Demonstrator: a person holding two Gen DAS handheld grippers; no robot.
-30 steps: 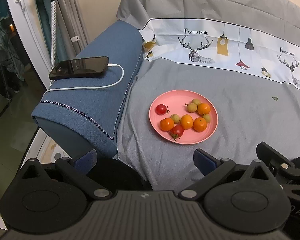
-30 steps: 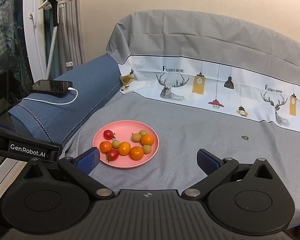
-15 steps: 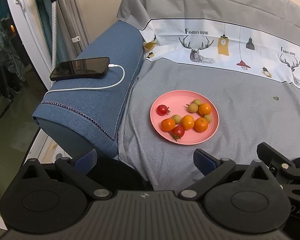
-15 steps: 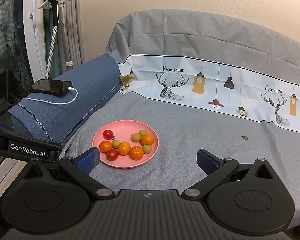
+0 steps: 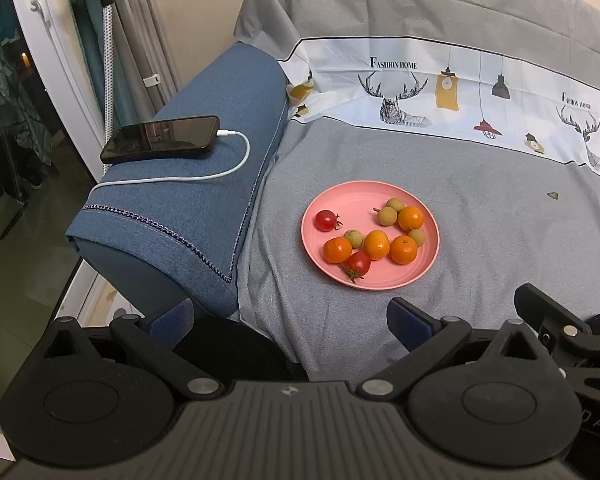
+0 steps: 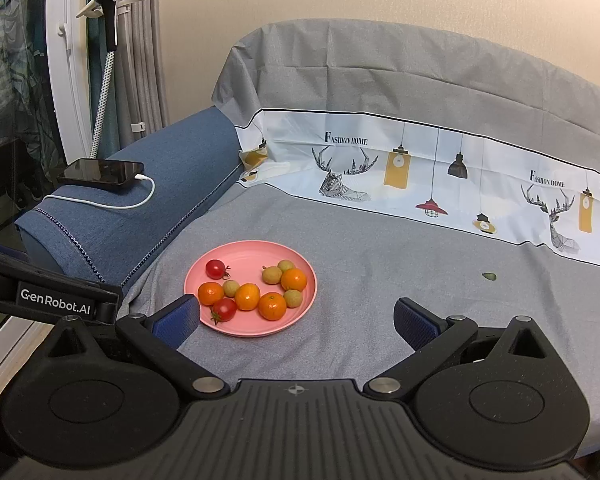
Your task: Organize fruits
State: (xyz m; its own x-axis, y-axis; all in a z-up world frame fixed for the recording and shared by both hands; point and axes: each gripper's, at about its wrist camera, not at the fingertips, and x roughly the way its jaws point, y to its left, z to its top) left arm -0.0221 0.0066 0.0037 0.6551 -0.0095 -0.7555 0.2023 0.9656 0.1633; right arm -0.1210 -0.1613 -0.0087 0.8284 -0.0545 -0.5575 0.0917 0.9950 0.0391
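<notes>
Where sofa cover [image 6: 380, 216] reads "FASHION HOME", pink plate [image 6: 236, 254] holds fruit; both grippers' fingers spread, empty.

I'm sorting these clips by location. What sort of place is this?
Likely a home living room: a sofa under a grey cover, a phone charging on its blue armrest, a pink plate of fruit.

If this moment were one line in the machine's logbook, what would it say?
left tongs: open, empty | right tongs: open, empty | plate: mixed fruit, untouched | phone: on armrest
</notes>
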